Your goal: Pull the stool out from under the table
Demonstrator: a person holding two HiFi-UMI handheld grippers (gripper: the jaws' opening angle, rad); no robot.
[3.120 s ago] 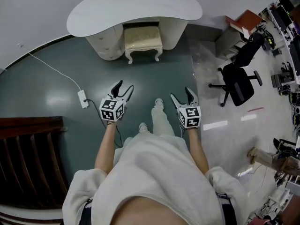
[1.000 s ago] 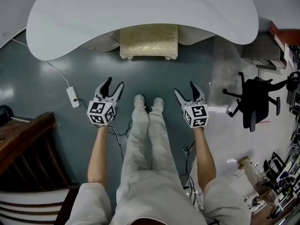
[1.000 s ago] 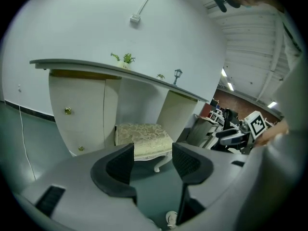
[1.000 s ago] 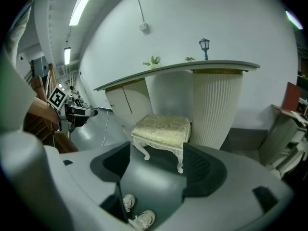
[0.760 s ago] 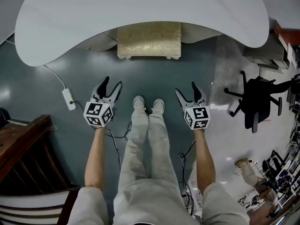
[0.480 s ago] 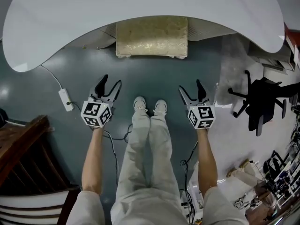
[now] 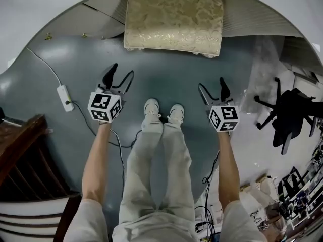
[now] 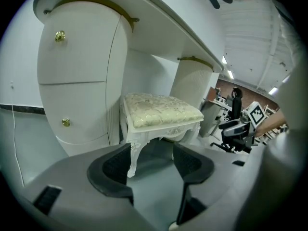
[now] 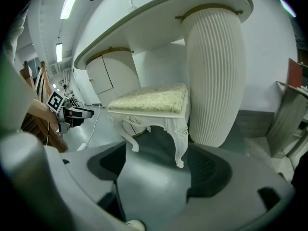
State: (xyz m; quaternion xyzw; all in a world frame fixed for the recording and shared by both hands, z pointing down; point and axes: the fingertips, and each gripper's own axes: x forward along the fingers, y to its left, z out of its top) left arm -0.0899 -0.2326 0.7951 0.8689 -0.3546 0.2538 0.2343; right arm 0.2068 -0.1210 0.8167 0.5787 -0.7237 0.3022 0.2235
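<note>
While the cream-cushioned white wooden stool [image 7: 173,19] stands far under the white tabletop [image 7: 20,14], my left gripper [image 7: 122,70] and right gripper [image 7: 212,83] hold nothing, jaws wide apart, the right's just been opening.

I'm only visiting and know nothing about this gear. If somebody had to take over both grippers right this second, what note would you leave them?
Left gripper: open, nothing between its jaws.
Right gripper: open and empty; its jaws have just been opening wider.
Stool: tucked under the table, between the drawer unit and the ribbed column. Neither gripper touches it.
Done: each gripper faces one front leg of the stool.
Left: likely grip the stool with both grippers, then draw it out over the floor.
</note>
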